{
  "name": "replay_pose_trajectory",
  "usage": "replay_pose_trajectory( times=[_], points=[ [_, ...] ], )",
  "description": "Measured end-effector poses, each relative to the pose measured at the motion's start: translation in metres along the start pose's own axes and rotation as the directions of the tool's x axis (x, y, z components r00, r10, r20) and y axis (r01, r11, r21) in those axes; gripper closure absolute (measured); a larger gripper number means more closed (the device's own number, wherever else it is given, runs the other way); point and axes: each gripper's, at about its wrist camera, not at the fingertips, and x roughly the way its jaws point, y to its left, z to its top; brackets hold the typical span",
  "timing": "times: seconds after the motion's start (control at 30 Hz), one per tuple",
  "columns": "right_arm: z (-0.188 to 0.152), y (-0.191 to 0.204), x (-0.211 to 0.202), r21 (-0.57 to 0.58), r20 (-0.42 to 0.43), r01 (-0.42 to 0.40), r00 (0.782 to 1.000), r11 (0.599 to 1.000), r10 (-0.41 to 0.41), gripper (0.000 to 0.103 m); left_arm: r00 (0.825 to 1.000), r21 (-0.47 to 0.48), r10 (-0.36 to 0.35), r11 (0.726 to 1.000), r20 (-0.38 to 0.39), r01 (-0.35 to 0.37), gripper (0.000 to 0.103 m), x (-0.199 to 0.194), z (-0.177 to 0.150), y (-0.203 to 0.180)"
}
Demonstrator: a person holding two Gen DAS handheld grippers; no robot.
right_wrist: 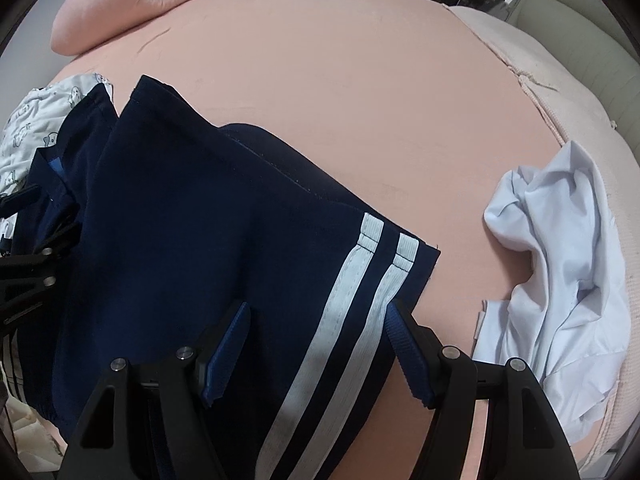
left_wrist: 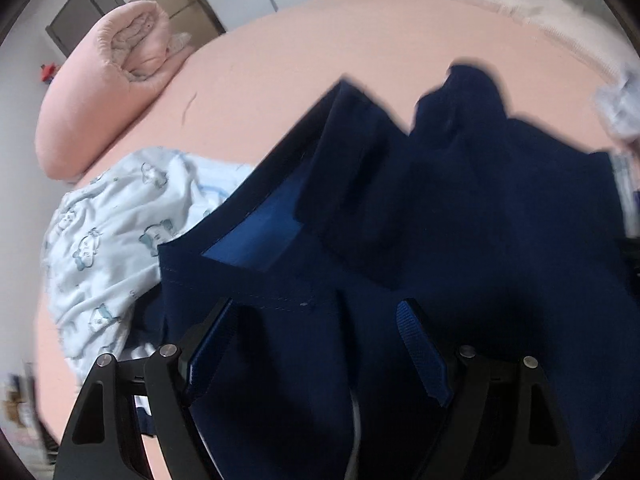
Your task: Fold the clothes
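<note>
A navy garment (left_wrist: 440, 220) lies spread on the pink bed sheet (left_wrist: 320, 60). In the right wrist view the same navy garment (right_wrist: 200, 220) shows two white stripes (right_wrist: 360, 280) running to its hem. My left gripper (left_wrist: 316, 344) hovers over its stitched edge, open, both blue pads apart above the cloth. My right gripper (right_wrist: 318, 340) stands open over the striped part, the stripes passing between its fingers. The left gripper (right_wrist: 28, 268) also shows at the left edge of the right wrist view, over the garment's other end.
A pale printed garment (left_wrist: 112, 240) lies crumpled left of the navy one. A white shirt (right_wrist: 560, 280) is bunched near the bed's right edge. A rolled pink quilt (left_wrist: 108, 80) sits at the far left. Furniture stands beyond the bed.
</note>
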Motion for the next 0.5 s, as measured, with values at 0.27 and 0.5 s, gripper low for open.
replay_pose_trajectory(
  times=[0.27, 0.5],
  points=[
    [-0.006, 0.002, -0.001, 0.002, 0.002, -0.004, 1.000, 1.000, 0.004, 0.032, 0.989, -0.067, 0.144, 0.987, -0.041, -0.147, 0.022, 0.001, -0.017, 0.044],
    [-0.010, 0.000, -0.002, 0.019, 0.004, -0.024, 1.000, 1.000, 0.024, 0.030, 0.988, -0.138, 0.133, 0.980, -0.084, -0.144, 0.022, 0.007, -0.038, 0.091]
  ],
)
